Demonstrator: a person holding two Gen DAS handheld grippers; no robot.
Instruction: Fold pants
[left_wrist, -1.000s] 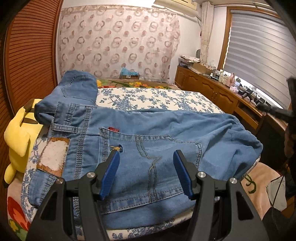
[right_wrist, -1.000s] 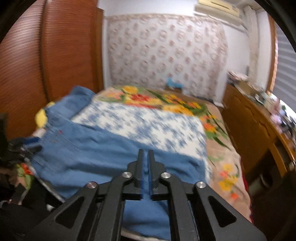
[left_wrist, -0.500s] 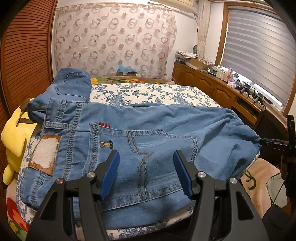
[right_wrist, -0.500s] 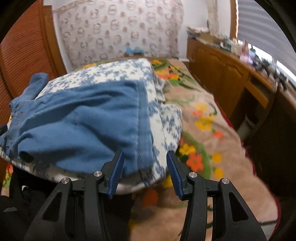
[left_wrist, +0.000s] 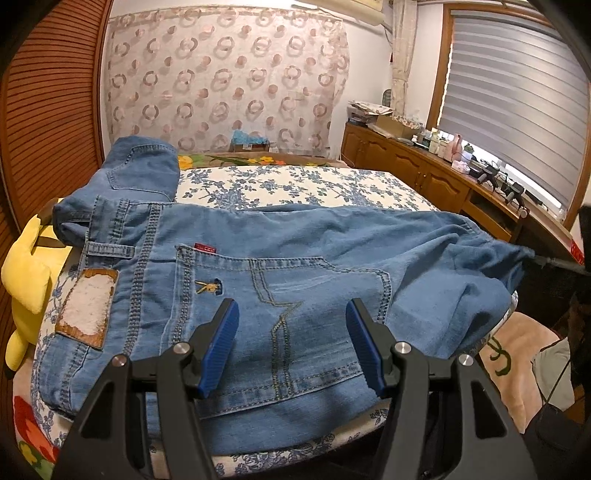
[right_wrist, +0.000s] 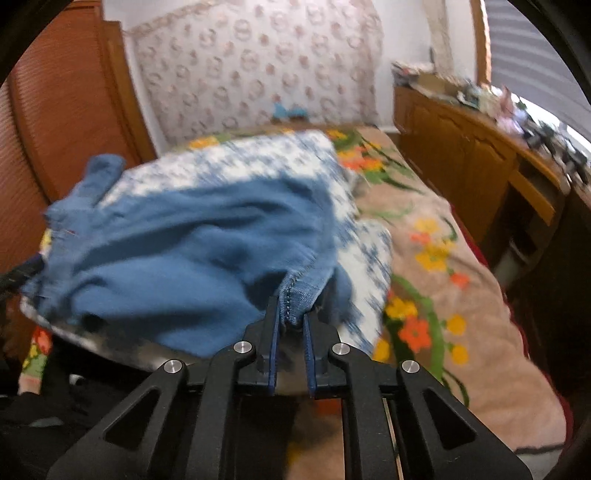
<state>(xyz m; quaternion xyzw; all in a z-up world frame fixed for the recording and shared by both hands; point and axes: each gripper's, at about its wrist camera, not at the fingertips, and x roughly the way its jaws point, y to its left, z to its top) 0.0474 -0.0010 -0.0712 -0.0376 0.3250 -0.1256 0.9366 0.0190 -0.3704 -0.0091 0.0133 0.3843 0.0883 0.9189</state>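
Light blue denim pants lie across the near end of the bed, waistband to the left, back pocket up, legs bunched to the right. My left gripper hovers open just above the back pocket, with nothing between its blue pads. In the right wrist view the pants show as a rumpled blue heap. My right gripper is closing, and a stitched hem edge of a leg is pinched between its pads at the bed's near edge.
A yellow plush toy sits at the bed's left edge beside a slatted wooden door. The blue-flowered sheet stretches behind the pants. A beige floral blanket covers the right side, next to a cluttered wooden cabinet.
My right gripper swung over to the leg end, opened around the hem and closed on it, bunching the cloth. The left gripper stayed open over the pocket.
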